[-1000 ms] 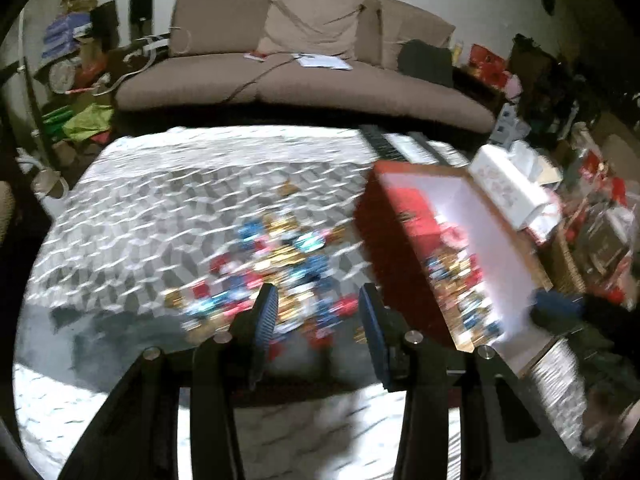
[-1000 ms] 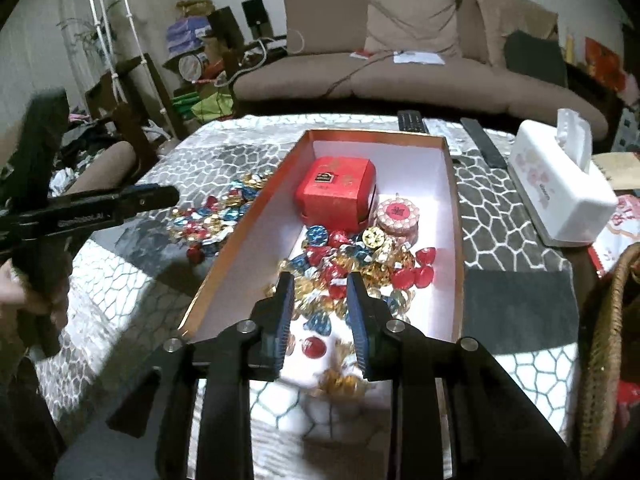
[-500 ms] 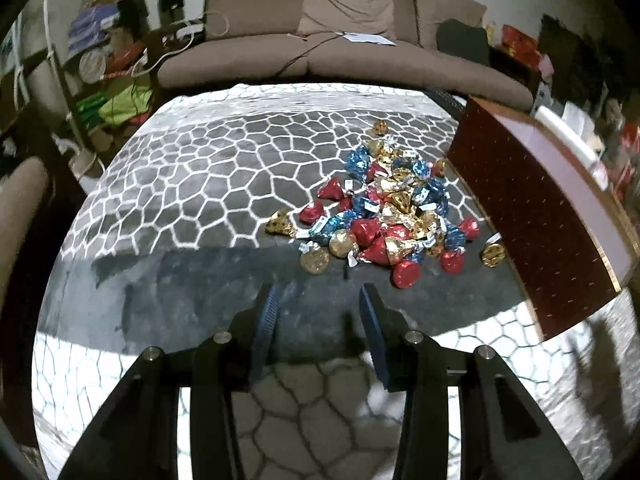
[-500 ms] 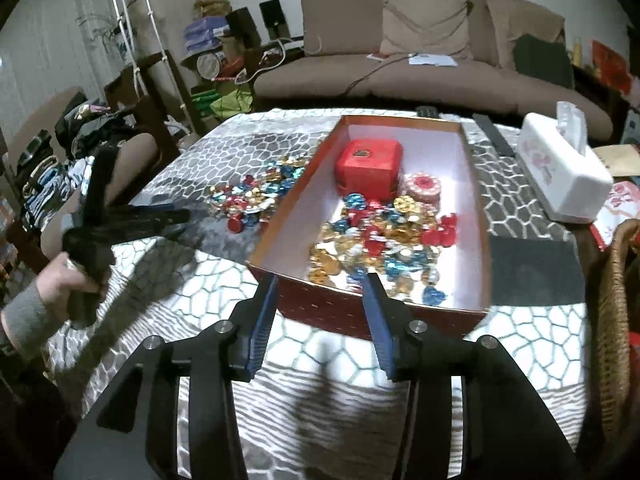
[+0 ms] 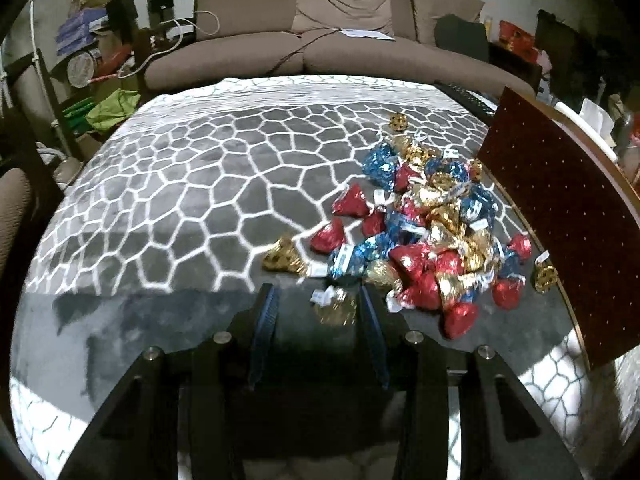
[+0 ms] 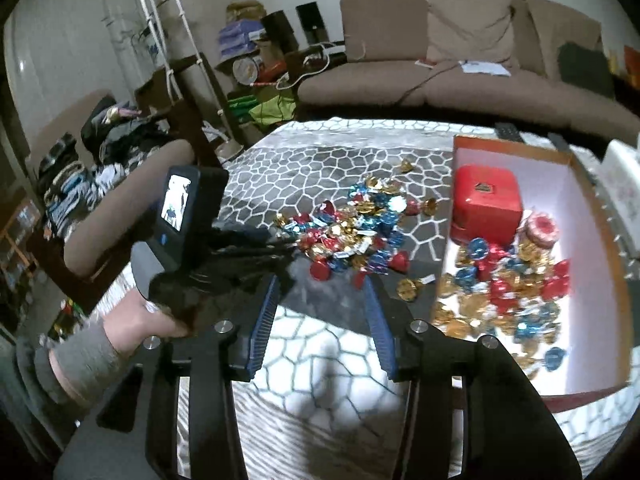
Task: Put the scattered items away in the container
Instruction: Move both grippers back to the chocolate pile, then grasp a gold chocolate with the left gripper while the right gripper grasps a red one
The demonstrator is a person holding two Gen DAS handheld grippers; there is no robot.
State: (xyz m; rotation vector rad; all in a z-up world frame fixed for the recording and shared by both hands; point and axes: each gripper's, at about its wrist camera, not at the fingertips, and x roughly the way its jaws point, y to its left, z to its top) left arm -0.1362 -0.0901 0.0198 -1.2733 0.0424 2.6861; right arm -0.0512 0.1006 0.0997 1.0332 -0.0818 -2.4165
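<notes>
The candy pile (image 6: 352, 232) lies on the table (image 6: 304, 168), just left of the box (image 6: 592, 216). More candies (image 6: 508, 292) lie in the box, before a small case (image 6: 486, 210). The sofa (image 6: 460, 80) stands behind the table.

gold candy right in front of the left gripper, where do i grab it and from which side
Grip the gold candy across its rounded foil body, coming down from above and from the near side. It sits apart at the pile's near edge, just ahead of the left gripper's open fingers, so approaching there avoids the neighbours.
</notes>
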